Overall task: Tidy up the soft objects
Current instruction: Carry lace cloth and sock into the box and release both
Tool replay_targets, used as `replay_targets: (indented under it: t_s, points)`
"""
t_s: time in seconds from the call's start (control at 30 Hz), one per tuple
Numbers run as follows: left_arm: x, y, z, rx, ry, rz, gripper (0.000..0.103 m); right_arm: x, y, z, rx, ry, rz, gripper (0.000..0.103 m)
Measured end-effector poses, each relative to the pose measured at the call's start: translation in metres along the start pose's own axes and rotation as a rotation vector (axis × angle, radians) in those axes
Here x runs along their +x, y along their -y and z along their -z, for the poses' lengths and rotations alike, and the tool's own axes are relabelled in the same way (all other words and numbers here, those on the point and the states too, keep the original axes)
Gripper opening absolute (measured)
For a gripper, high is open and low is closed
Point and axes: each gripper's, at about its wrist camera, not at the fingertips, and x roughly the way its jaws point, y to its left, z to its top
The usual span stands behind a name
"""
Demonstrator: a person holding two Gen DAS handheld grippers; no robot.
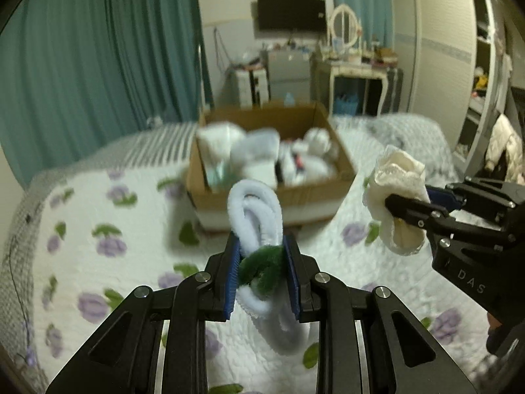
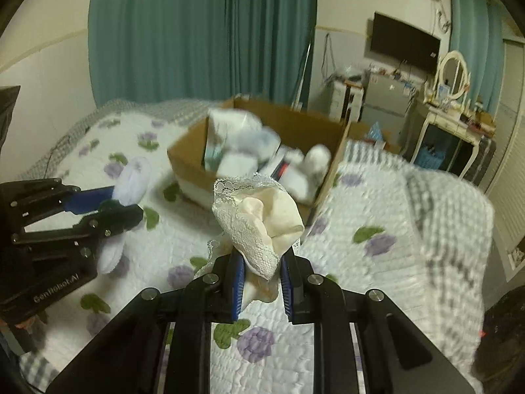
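Observation:
My left gripper is shut on a fluffy pale-blue sock bundle with a green band, held above the bed. It also shows in the right wrist view at the left. My right gripper is shut on a cream cloth with a lace edge. In the left wrist view that cloth hangs at the right, level with the sock bundle. A cardboard box with several white soft items stands on the bed ahead of both grippers; it shows in the right wrist view too.
The bed has a white quilt with purple flowers. Teal curtains hang behind it. A dressing table with an oval mirror, a small fridge and a white wardrobe stand beyond the bed's far end.

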Motion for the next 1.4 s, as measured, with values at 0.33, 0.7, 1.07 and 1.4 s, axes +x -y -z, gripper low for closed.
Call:
replay_targets:
  t_s: [0.33,0.7,1.07,1.4]
  points:
    - [-0.024,-0.01,-0.066,0.017,0.092,-0.009,0.025,-0.052,0.018,-0.065,-0.046,0.113,0.03,0.018]
    - [0.044,-0.027,-0.111,-0.002,0.063,0.003,0.026,-0.013,0.032,-0.116,-0.081,0.119,0.063,0.018]
    - [0.139,-0.038,-0.111,-0.017,-0.021,0.006,0.027,0.101,0.047,-0.132,-0.063,0.028,0.021,0.018]
    - [0.168,-0.035,-0.103,0.019,-0.037,0.028,0.039,0.17,0.071,-0.134,0.024,-0.041,-0.002,0.02]
